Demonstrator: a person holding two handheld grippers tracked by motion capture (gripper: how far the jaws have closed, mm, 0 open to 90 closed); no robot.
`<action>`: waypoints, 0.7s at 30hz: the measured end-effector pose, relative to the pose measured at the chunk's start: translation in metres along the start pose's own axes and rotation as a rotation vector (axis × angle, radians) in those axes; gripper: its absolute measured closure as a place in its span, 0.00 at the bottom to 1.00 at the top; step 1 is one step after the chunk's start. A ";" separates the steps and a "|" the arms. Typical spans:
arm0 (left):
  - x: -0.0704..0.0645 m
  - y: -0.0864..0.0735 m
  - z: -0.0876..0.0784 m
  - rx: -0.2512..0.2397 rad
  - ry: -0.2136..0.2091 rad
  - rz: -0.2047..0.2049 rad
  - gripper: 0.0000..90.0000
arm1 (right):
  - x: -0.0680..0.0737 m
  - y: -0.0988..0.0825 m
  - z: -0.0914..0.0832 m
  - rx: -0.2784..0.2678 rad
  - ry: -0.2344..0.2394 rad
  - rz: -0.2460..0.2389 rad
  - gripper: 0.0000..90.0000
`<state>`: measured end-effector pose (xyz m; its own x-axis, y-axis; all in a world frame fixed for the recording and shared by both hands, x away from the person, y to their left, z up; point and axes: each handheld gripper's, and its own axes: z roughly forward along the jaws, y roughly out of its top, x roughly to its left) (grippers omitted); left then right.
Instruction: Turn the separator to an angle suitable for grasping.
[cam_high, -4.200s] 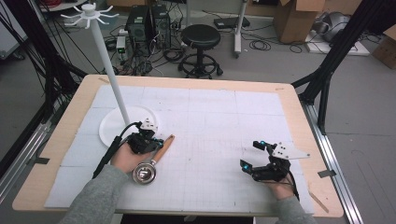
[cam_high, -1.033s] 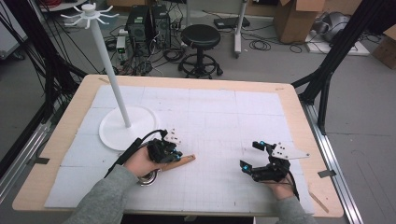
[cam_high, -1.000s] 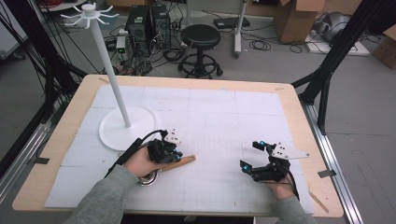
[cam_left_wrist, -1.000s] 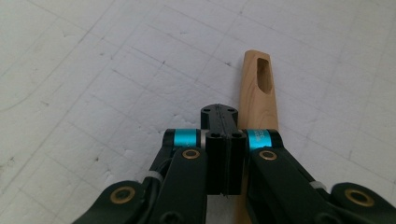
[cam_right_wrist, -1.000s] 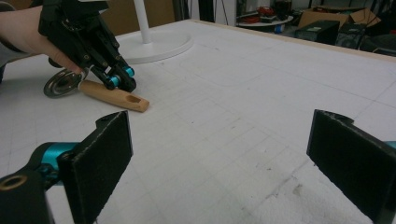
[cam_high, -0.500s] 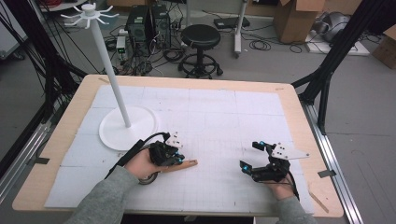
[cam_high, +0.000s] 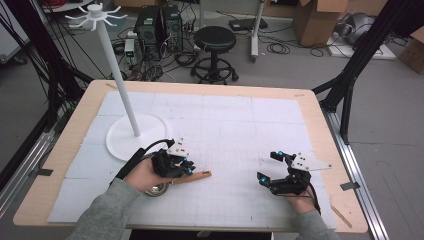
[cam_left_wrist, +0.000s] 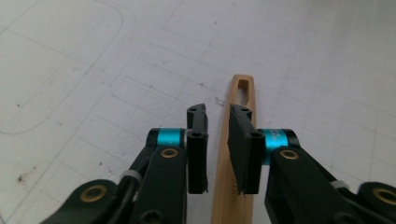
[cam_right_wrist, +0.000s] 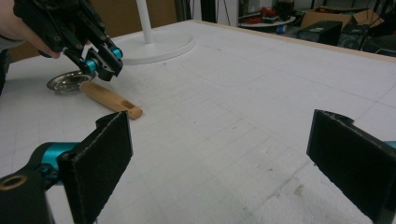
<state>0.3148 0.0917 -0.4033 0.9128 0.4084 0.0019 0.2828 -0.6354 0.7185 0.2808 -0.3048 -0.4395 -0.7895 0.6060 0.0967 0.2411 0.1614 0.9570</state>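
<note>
A utensil with a slotted wooden handle (cam_high: 194, 176) and a small metal bowl (cam_high: 159, 189) lies flat on the white mat. My left gripper (cam_high: 186, 167) hovers right over the handle (cam_left_wrist: 240, 91). Its jaws have just been opening; in the left gripper view (cam_left_wrist: 219, 112) a narrow gap stands between the pads, and the handle runs below them without being pressed. My right gripper (cam_high: 270, 166) rests near the front right of the mat, wide open with nothing between its jaws (cam_right_wrist: 219, 135). From there I see the left gripper (cam_right_wrist: 105, 63), the handle (cam_right_wrist: 112, 100) and the bowl (cam_right_wrist: 67, 80).
A white stand with a round base (cam_high: 130, 137), a tall pole and hook arms on top stands at the mat's left rear. A thin wooden stick (cam_high: 341, 215) lies by the table's front right corner. A stool and cables are on the floor beyond the table.
The left hand carried the utensil from beside the stand's base to the right and nearer. Within the last second its jaws parted off the handle. The right gripper kept still.
</note>
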 end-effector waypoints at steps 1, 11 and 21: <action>0.000 0.000 -0.002 -0.009 -0.007 -0.010 0.81 | -0.001 0.000 0.000 -0.003 -0.003 -0.003 0.07; 0.003 0.001 -0.017 -0.096 -0.108 -0.026 0.40 | -0.001 0.000 0.000 -0.003 0.004 0.003 0.07; 0.007 -0.001 -0.018 -0.091 -0.147 -0.012 0.13 | -0.001 0.000 -0.001 -0.006 0.004 0.005 0.07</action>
<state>0.3158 0.1072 -0.3915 0.9447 0.3112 -0.1036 0.2720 -0.5667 0.7777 0.2813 -0.3059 -0.4396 -0.7905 0.6039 0.1021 0.2413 0.1537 0.9582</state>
